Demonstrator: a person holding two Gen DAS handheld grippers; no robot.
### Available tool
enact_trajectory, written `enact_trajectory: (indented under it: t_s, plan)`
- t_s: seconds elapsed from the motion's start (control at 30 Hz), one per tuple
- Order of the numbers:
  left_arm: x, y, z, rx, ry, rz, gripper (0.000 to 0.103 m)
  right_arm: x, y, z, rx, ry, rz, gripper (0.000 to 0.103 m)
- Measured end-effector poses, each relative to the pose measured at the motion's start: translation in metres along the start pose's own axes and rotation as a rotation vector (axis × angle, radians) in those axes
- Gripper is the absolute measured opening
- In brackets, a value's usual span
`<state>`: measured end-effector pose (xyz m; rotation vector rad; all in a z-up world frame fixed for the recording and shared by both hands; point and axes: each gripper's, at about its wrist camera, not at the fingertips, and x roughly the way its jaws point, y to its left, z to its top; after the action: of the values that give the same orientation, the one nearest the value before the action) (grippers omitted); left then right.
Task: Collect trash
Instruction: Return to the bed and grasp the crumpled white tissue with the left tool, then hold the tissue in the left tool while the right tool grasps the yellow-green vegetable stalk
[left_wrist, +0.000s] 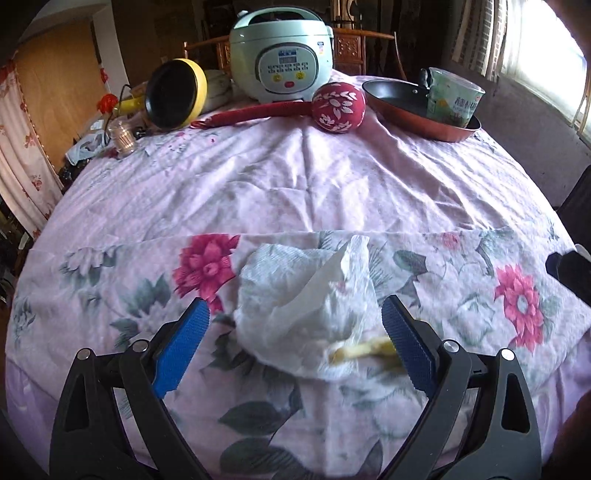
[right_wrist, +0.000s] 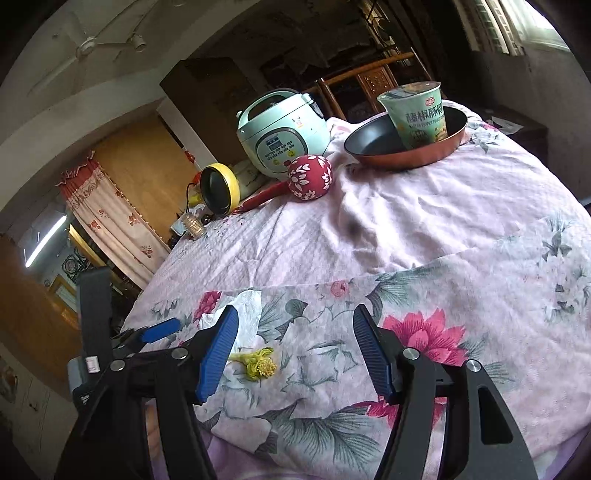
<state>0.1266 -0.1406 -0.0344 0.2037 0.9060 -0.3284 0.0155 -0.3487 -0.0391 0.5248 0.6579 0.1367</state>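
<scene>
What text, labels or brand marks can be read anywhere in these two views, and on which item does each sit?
"藤椒豚骨": large characters on the instant noodle cup standing in the red frying pan.
Small Latin line beneath them on the cup: too blurred to read.
Red logo near the cup's rim: unreadable.
Rice cooker control panel: button labels and display too small to read.
No other text is legible.

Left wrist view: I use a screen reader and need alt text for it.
The open left gripper straddles a crumpled white tissue on a floral tablecloth, a yellowish scrap beside the tissue. At the far edge stand a rice cooker, a red ball and a pan holding a noodle cup.
</scene>
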Motion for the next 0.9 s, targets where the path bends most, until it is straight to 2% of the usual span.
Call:
enact_trajectory:
  t_s: [0.03,0.1,0.13,0.17,0.2,0.23,0.33,0.43,0.53,0.63,0.9]
  plan:
    - [0.005,-0.001,0.002,-0.003,0.003,-0.013,0.09,0.0,0.001,0.0,0.0,0.002,0.003,0.064]
    - [0.01,-0.001,0.0,-0.01,0.0,-0.03,0.075,-0.001,0.002,0.0,-0.004,0.001,0.006,0.064]
    - [0.012,-0.001,0.0,-0.011,0.006,-0.041,0.05,-0.002,0.003,-0.001,-0.006,0.001,0.006,0.064]
    - [0.017,0.001,-0.001,-0.014,0.024,-0.049,0.021,-0.001,0.003,-0.001,-0.007,0.004,0.006,0.064]
    - [0.017,0.006,-0.001,-0.026,0.029,-0.058,0.015,-0.001,0.003,-0.001,-0.007,0.007,0.005,0.064]
    - [0.014,0.011,0.0,-0.042,0.018,-0.055,0.013,0.0,0.004,-0.002,-0.009,0.012,0.005,0.064]
    - [-0.013,0.04,0.0,-0.119,-0.09,0.019,0.012,0.004,0.008,-0.004,-0.026,0.029,-0.005,0.064]
    - [-0.031,0.069,-0.005,-0.195,-0.144,0.047,0.012,0.013,0.015,-0.008,-0.063,0.066,-0.019,0.064]
    - [-0.032,0.086,-0.008,-0.231,-0.134,0.097,0.012,0.027,0.027,-0.015,-0.123,0.118,-0.037,0.064]
    - [-0.026,0.095,-0.011,-0.257,-0.097,0.087,0.012,0.037,0.041,-0.024,-0.2,0.15,-0.056,0.064]
    - [-0.022,0.078,-0.013,-0.192,-0.092,0.13,0.013,0.044,0.061,-0.039,-0.309,0.172,-0.088,0.064]
